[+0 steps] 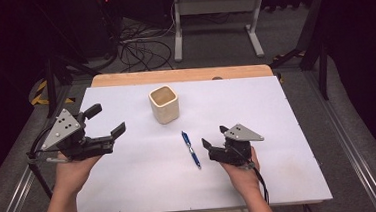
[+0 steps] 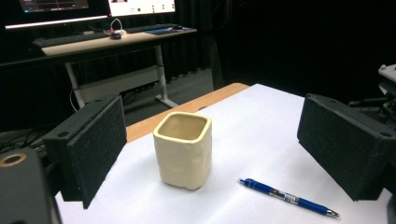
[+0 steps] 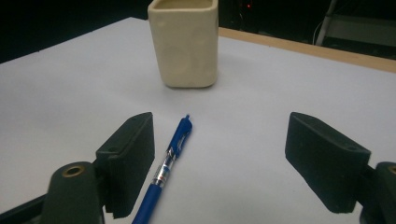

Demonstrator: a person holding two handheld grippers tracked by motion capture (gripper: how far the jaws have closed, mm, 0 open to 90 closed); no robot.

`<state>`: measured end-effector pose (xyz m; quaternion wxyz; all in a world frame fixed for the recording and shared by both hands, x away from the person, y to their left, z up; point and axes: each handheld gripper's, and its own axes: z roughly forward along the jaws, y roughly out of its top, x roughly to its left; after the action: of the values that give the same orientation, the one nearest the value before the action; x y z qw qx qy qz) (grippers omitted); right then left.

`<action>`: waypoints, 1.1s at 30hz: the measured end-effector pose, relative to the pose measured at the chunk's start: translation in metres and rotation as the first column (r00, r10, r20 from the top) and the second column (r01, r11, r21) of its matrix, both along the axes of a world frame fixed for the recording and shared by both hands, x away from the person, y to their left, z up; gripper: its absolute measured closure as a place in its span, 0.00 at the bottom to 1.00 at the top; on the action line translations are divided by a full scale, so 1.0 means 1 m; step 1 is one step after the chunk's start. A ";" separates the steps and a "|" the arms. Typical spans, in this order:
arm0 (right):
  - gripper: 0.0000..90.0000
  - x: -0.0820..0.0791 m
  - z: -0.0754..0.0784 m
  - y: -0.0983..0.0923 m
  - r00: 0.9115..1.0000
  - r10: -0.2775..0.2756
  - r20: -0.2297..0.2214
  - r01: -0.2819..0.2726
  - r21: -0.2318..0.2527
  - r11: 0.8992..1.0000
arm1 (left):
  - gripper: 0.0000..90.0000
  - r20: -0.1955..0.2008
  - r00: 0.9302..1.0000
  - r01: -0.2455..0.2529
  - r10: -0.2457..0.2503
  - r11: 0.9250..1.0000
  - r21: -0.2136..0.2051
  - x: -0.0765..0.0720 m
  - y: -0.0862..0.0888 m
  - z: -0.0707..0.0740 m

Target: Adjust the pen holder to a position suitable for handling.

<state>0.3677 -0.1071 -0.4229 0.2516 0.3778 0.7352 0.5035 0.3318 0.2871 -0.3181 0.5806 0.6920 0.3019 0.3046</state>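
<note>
A cream square cup (image 1: pixel 164 105) stands upright on the white table (image 1: pixel 278 130), toward the far middle. A blue pen (image 1: pixel 191 149) lies flat in front of it. My left gripper (image 1: pixel 111 119) hovers at the table's left edge, open and empty. In the left gripper view its jaws frame the cup (image 2: pixel 183 149) and the pen (image 2: pixel 285 196) from a distance. My right gripper (image 1: pixel 213 136) sits low, just right of the pen, open. In the right gripper view the pen (image 3: pixel 168 163) lies between the jaws, close beside the left one, with the cup (image 3: pixel 184 42) beyond.
A wooden strip (image 1: pixel 181 75) borders the table's far side. Past it, a white desk frame (image 1: pixel 217 18) and loose cables (image 1: pixel 137 49) are on the floor. A desk with monitors and a keyboard (image 2: pixel 112 39) stands farther back.
</note>
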 end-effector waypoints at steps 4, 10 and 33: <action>0.28 -0.002 -0.007 0.010 1.000 0.003 -0.018 -0.003 -0.029 1.000 | 0.10 -0.004 1.000 -0.002 0.002 1.000 0.002 0.001 0.000 -0.001; 0.31 -0.007 -0.017 0.023 0.999 0.019 -0.028 -0.021 -0.078 0.997 | 0.10 -0.003 1.000 -0.004 0.004 1.000 0.002 0.001 0.001 -0.001; 0.48 -0.008 -0.041 0.044 0.978 0.024 -0.207 -0.059 -0.167 0.984 | 0.11 -0.010 1.000 0.000 0.000 1.000 0.000 0.002 0.000 -0.002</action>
<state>0.3599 -0.0635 -0.4637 0.1961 0.3889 0.8055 0.4018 0.3335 0.2873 -0.3202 0.5791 0.6936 0.3047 0.3011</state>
